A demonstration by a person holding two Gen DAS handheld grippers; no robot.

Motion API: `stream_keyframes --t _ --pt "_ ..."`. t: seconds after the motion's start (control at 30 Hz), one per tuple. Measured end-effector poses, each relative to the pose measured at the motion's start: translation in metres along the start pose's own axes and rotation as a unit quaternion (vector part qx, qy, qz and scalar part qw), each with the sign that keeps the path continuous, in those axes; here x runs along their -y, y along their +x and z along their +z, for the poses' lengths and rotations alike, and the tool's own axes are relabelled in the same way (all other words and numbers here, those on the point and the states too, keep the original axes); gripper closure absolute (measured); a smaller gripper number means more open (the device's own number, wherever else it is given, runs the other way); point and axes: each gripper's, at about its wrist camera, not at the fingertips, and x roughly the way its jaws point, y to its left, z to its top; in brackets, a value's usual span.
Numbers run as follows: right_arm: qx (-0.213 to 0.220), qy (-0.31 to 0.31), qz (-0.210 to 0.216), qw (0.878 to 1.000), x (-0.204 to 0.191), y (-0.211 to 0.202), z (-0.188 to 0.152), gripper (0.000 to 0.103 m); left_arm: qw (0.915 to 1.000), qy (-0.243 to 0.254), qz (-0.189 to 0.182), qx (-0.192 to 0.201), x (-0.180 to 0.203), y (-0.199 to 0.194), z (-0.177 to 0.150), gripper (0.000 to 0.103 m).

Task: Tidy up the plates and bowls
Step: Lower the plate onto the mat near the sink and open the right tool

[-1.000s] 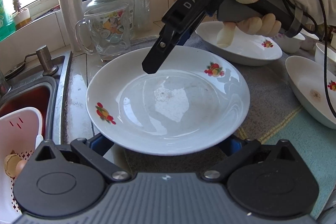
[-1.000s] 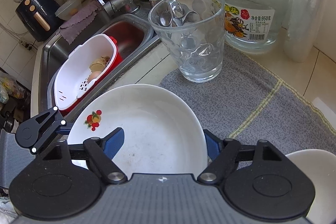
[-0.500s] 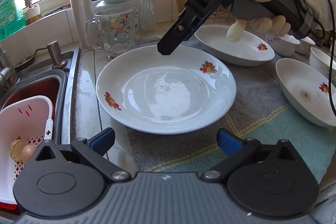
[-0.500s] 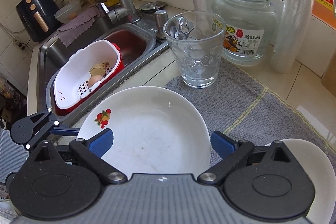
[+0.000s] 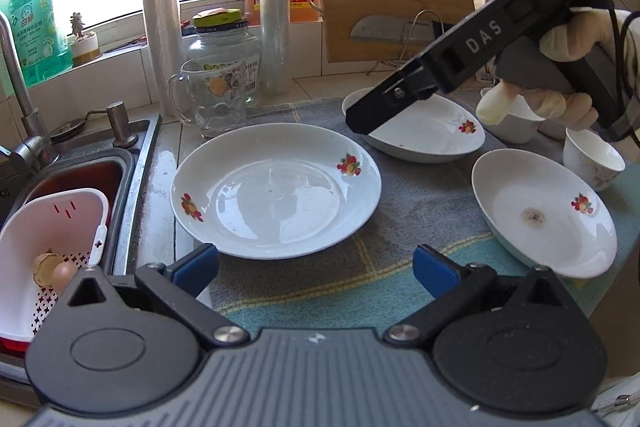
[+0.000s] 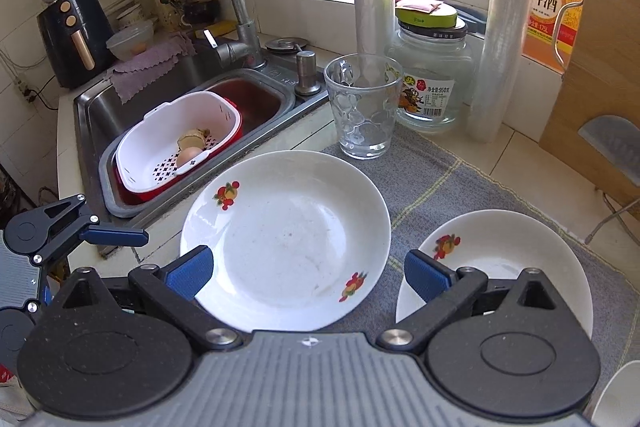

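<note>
The plate (image 5: 276, 189) lies flat on the grey cloth (image 5: 420, 203) beside the sink (image 5: 132, 163), just ahead of both tongs and free of them; the right gripper (image 6: 306, 273) sits nearer its rim, its jaws having just opened wide with nothing between them, and the left gripper (image 5: 314, 269) is also spread and empty. Being round, it offers no long axis. I count one plate, two bowls (image 5: 430, 131) (image 5: 544, 217) and two small cups (image 5: 592, 157).

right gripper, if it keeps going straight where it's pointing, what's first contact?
Most likely the large plate: it sits straight ahead between the open jaws of the right gripper, nothing nearer. Depth is hard to judge through the fisheye.
</note>
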Motion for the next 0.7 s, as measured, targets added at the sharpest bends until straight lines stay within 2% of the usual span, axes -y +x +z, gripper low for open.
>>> stream_keyframes --t 0.23,0.43,0.7 --pt "0.018 -0.007 -0.031 0.999 -0.011 -0.049 -0.044 0.000 0.9999 -0.014 -0.002 -0.004 0.034 -0.013 -0.002 0.001" --pt "0.036 0.018 -0.047 0.998 -0.012 -0.086 -0.082 0.000 0.9993 -0.036 0.009 0.002 0.058 -0.024 -0.001 0.001" --pt "0.054 0.031 -0.096 0.993 -0.018 -0.121 -0.140 0.000 0.9981 -0.042 0.037 0.025 0.084 -0.032 0.006 0.001"
